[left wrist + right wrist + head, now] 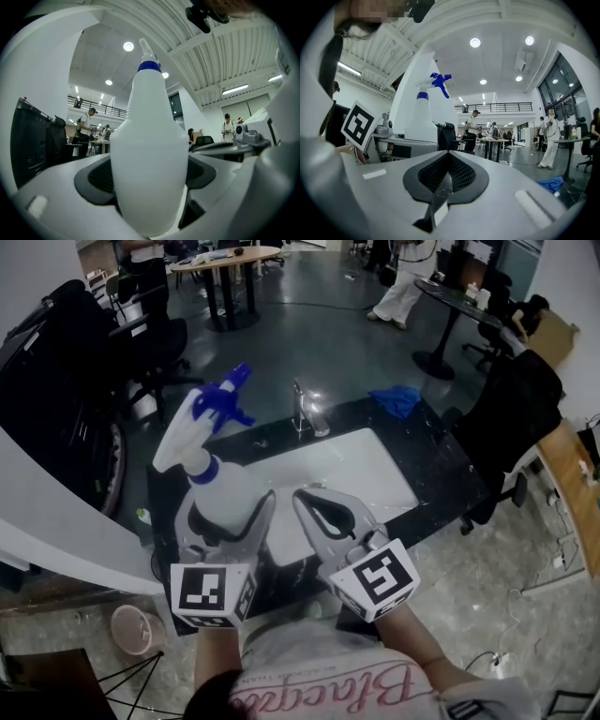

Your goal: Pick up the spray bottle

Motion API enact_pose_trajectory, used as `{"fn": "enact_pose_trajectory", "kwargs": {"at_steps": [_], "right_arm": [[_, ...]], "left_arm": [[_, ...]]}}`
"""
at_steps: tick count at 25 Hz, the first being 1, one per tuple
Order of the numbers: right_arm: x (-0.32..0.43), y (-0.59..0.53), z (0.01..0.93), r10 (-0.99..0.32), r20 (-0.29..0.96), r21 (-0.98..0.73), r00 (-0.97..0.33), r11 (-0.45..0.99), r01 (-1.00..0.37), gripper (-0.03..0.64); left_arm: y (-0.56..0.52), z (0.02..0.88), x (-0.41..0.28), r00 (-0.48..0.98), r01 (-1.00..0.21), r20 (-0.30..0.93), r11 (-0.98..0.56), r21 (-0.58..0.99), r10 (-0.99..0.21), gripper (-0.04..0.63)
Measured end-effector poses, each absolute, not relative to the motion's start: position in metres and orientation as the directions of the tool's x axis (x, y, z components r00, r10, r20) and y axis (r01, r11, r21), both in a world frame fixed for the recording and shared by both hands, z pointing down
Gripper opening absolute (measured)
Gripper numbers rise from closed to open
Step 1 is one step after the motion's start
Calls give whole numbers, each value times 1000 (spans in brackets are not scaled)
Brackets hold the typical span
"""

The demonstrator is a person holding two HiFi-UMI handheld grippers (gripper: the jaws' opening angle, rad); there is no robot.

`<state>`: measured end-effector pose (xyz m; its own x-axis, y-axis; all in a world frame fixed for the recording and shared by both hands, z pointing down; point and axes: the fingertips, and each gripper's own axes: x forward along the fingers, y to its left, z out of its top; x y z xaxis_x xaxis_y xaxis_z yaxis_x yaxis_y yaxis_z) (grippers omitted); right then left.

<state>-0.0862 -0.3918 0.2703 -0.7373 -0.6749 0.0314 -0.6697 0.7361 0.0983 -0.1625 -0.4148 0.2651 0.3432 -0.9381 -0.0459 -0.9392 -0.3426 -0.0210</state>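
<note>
In left gripper [228, 510], spray bottle [217, 479] upright, nozzle [239, 377] facing away

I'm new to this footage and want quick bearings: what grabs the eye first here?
A white plastic spray bottle with a blue trigger head, gripped in the left gripper at the head view's left. Below it, a white sink in a black counter; a crumpled blue cloth lies at its far right corner.
</note>
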Motion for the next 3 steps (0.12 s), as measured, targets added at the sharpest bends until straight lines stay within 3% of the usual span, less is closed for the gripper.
{"fn": "enact_pose_trajectory", "kwargs": {"at_steps": [3], "right_arm": [[-89, -393, 269, -678, 31, 102, -735, 733, -672, 0]], "left_arm": [[-416, 267, -164, 348, -938, -43, -347, -17, -937, 405]]}}
